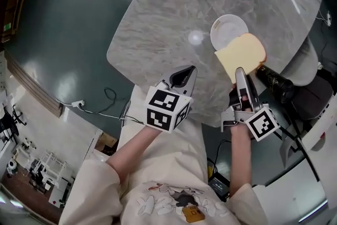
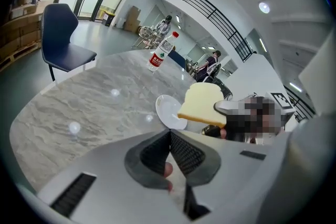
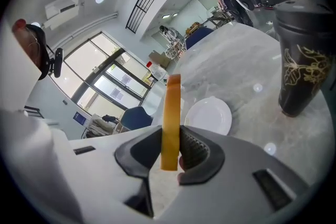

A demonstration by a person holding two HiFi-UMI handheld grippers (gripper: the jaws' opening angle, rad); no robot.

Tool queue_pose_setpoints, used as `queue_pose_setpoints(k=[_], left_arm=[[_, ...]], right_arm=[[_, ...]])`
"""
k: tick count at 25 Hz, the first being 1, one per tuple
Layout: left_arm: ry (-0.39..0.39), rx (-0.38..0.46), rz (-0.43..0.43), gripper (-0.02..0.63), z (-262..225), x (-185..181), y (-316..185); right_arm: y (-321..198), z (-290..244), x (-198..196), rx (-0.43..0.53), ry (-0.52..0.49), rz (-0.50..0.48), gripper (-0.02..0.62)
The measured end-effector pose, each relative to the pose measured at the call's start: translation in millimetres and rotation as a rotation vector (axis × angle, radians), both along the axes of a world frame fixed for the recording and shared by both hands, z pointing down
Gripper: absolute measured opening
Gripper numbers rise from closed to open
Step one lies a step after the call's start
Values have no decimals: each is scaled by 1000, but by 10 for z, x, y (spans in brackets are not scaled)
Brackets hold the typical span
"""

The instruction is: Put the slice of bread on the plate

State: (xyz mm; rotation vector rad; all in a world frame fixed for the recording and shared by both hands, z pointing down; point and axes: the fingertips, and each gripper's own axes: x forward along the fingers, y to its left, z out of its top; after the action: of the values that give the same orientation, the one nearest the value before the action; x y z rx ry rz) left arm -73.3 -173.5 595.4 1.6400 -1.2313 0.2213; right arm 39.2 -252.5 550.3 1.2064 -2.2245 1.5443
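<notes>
With the right gripper [image 3: 170, 150] clamped on the slice of bread [image 1: 241, 54], held in the air over the table's [image 1: 168, 8] near edge just short of the plate [image 1: 225, 28], and the left gripper's [image 2: 170, 140] jaws together on nothing, best carry it over the plate's middle and lower it flat before letting go

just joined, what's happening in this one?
A person works two handheld grippers at a marble table. The right tongs are clamped on the edge of a slice of bread, held in the air just short of the white plate; it is not on the plate yet. The left tongs are shut and empty, off to the side.
</notes>
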Motion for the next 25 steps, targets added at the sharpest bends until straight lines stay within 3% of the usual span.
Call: queue_pose_setpoints(k=[7, 19, 25], left_arm=[[9, 11, 14, 11, 114, -23, -79], [46, 7, -3, 11, 324, 23, -120], [52, 3, -13, 11, 386, 41, -147]], right_arm=[[-199, 301, -41, -17, 15, 23, 92], [-338, 591, -179, -37, 24, -8, 92], [-417, 663, -183, -19, 74, -31, 92]])
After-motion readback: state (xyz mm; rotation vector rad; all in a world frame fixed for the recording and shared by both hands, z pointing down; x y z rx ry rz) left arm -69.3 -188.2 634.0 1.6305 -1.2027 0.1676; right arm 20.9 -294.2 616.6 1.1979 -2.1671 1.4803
